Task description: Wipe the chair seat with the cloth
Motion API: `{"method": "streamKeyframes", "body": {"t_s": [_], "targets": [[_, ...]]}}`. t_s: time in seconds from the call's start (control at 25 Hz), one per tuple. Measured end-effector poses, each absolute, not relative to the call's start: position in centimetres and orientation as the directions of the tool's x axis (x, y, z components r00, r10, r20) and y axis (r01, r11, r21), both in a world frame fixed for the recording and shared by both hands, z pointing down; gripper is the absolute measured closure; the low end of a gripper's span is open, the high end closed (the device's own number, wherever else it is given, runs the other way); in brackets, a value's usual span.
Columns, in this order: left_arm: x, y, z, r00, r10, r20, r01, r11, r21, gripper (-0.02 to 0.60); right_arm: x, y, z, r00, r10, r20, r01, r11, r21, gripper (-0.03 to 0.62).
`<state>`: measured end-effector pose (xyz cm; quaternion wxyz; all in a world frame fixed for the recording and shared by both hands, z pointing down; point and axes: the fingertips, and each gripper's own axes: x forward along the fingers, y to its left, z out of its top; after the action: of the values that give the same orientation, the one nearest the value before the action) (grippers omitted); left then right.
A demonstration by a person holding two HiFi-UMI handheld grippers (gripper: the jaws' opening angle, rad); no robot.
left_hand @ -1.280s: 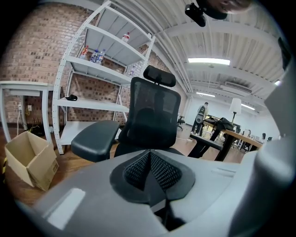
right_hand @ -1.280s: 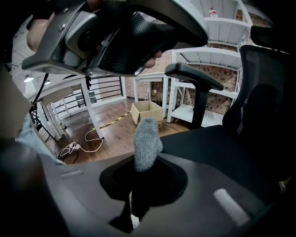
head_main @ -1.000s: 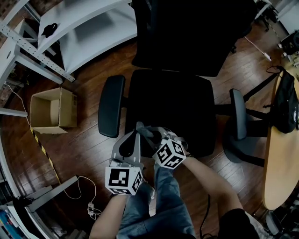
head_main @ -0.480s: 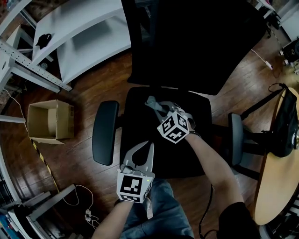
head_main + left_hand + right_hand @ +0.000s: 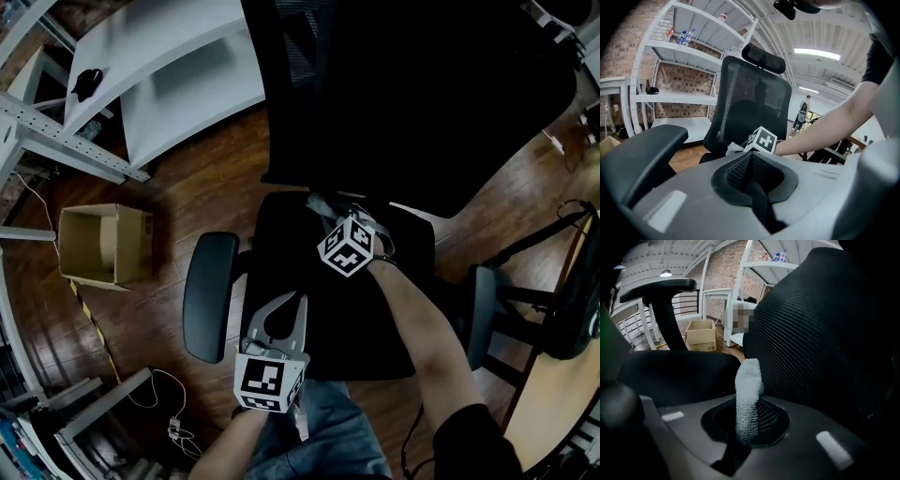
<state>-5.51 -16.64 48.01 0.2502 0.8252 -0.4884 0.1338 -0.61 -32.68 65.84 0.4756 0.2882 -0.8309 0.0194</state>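
Your right tool point(image 5: 317, 204) clamps the cloth point(image 5: 748, 385), a narrow strip pointing lengthwise toward the backrest point(image 5: 412, 94), at the rear of the chair seat point(image 5: 291, 258). Your left tool point(image 5: 751, 157) is closed and empty.

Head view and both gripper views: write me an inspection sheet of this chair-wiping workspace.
Surface: black chair seat; no marks can be made out in the dim picture.
Job's things: white cloth, at the seat's back near the backrest.
Clutter: open cardboard box on the floor; black bag at the right edge.
Grippers: right hand-held gripper shut on the cloth; left hand-held gripper shut, empty, over the seat's front.
Cables: white cable on the floor, front left.
Surroundings: white shelving, wooden floor.
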Motion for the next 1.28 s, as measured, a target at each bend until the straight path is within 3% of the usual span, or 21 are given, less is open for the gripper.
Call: {"method": "streamKeyframes", "body": {"t_s": [0.56, 1.28], "targets": [[-6.1, -16.6, 48.7, 0.465, -0.745, 0.478, -0.884, -0.363, 0.295, 0.578, -0.2, -28.4, 67.5, -0.397, -0.380, 0.835, -0.424, 0.883, 0.201, 0.576], [-8.4, -9.1, 49.0, 0.495, -0.754, 0.431, -0.868, -0.412, 0.277, 0.578, -4.6, -11.1, 65.1, -0.491, -0.331, 0.806, -0.358, 0.920, 0.160, 0.576]]}}
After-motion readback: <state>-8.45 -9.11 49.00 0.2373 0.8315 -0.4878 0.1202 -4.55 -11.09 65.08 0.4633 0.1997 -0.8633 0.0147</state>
